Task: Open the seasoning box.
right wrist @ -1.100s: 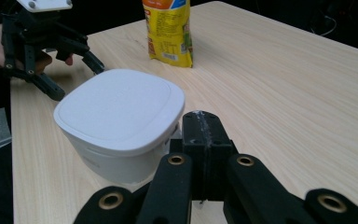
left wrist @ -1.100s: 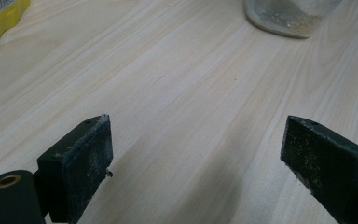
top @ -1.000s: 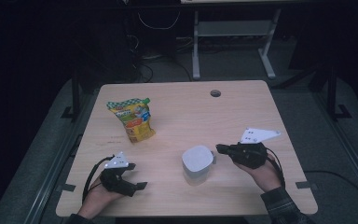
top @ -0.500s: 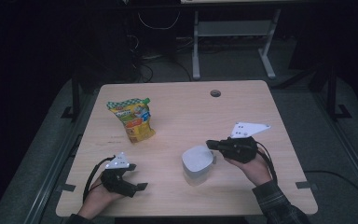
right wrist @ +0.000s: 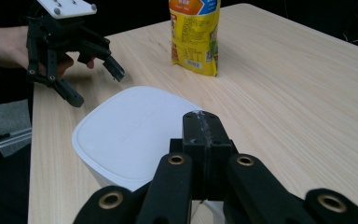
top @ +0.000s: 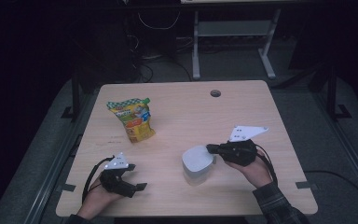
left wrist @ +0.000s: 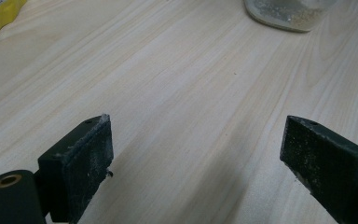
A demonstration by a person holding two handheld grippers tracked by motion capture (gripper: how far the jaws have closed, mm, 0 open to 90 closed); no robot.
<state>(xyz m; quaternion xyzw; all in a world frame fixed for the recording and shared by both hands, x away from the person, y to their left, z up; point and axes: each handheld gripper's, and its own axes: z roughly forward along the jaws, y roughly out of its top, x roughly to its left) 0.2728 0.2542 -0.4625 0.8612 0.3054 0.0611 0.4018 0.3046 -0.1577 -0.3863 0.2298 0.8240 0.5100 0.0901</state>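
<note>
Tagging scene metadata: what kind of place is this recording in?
Probably a lab or workshop data-collection station, dimly lit: a bare wooden table with a cable hole, a metal equipment frame and loose cables on grey floor behind.

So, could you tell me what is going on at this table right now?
A person sits at a wooden table with a gripper in each hand. The right gripper, its jaws shut, is at the lid edge of a white container; whether it grips the lid I cannot tell. The left gripper rests near the table's front edge with its jaws open and nothing between them. A yellow snack bag stands untouched farther back.
</note>
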